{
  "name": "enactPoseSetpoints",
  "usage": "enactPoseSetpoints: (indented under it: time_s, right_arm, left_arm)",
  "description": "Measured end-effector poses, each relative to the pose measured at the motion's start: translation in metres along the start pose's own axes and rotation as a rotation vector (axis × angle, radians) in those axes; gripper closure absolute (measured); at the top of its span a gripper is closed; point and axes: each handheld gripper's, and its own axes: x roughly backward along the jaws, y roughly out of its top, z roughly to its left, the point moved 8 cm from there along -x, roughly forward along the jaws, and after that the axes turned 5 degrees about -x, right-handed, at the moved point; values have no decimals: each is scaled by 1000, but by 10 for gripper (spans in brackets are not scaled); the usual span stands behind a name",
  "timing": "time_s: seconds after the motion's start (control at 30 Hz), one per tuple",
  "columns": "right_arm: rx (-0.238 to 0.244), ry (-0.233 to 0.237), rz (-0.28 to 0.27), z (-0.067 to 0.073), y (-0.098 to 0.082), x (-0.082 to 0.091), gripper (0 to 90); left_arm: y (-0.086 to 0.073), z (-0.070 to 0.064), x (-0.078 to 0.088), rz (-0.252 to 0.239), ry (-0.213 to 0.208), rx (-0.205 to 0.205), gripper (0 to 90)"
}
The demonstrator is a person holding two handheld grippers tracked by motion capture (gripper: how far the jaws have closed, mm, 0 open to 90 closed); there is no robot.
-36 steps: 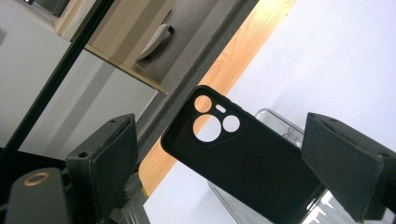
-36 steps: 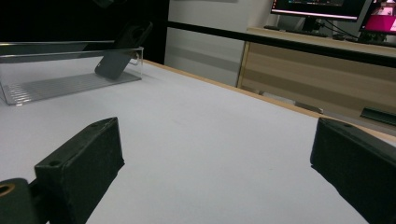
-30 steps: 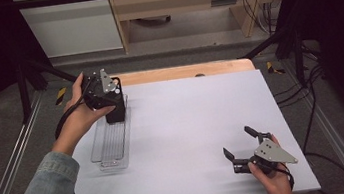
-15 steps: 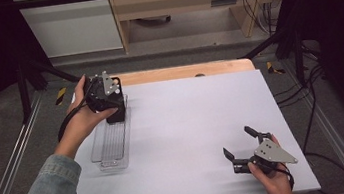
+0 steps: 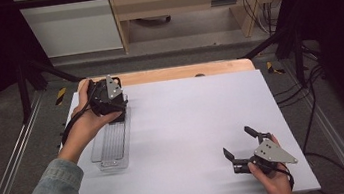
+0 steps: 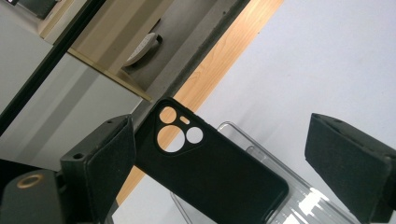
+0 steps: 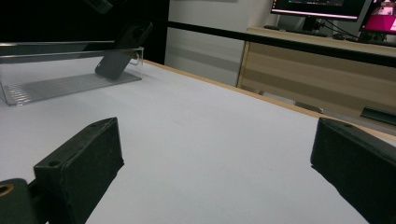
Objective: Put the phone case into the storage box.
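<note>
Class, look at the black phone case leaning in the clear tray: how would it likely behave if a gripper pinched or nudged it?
The black phone case looks thin and hollow, so probably light and somewhat bendy. It leans tilted on the clear tray wall, so a nudge may slide or topple it. The left gripper stands open around it.

My left gripper (image 5: pixel 118 115) hangs over the far end of the clear tray (image 5: pixel 111 145), jaws spread wide, hand wrapped around its body, denim sleeve reaching in. My right gripper (image 5: pixel 240 148) rests well apart from the tray, jaws also spread.
</note>
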Motion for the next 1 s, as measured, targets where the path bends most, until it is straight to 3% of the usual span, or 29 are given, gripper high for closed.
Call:
enactPoseSetpoints:
  time_s: [0.13, 0.43, 0.53, 1.0]
  right_arm:
    - [2, 0, 0, 0, 0, 0, 28]
    - [-2, -3, 0, -1, -1, -1, 27]
    - [-2, -2, 1, -1, -1, -1, 27]
    - [2, -2, 0, 0, 0, -1, 27]
  left_arm:
    - [2, -5, 3, -13, -7, 0, 85]
    - [11, -17, 13, -71, -36, 66, 80]
    - [14, -20, 17, -82, -36, 69, 79]
    - [20, -25, 37, -163, -47, 138, 67]
